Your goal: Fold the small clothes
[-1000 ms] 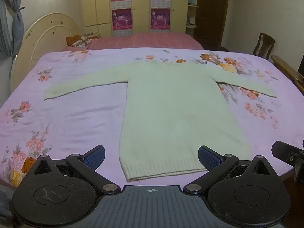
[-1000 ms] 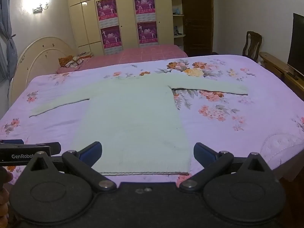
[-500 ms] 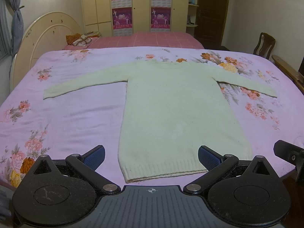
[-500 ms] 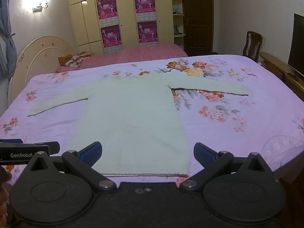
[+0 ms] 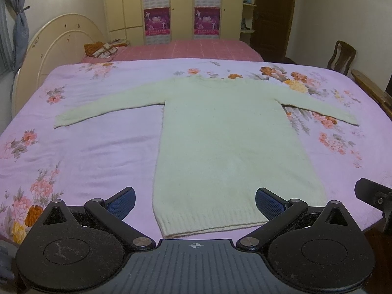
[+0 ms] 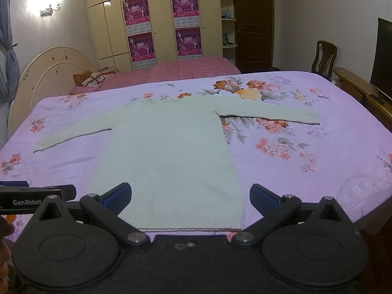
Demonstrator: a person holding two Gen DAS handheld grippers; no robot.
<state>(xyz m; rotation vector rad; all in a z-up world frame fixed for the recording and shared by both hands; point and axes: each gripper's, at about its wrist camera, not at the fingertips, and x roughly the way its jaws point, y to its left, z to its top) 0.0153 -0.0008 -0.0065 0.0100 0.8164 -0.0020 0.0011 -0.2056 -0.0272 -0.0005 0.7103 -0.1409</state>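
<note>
A pale green long-sleeved sweater lies flat on the bed, sleeves spread left and right, its ribbed hem nearest me. It also shows in the right wrist view. My left gripper is open and empty, held above the hem. My right gripper is open and empty, above the hem's right part. The right gripper's edge shows at the right of the left wrist view, and the left gripper's body shows at the left of the right wrist view.
The bed has a lilac floral sheet and a cream headboard at the left. A second pink bed stands behind. A wooden chair, a low wooden bench and a TV stand at the right.
Both grippers have drifted slightly; the sweater sits a little lower and nearer in the left wrist view. Both stay open and the sweater has not moved.
</note>
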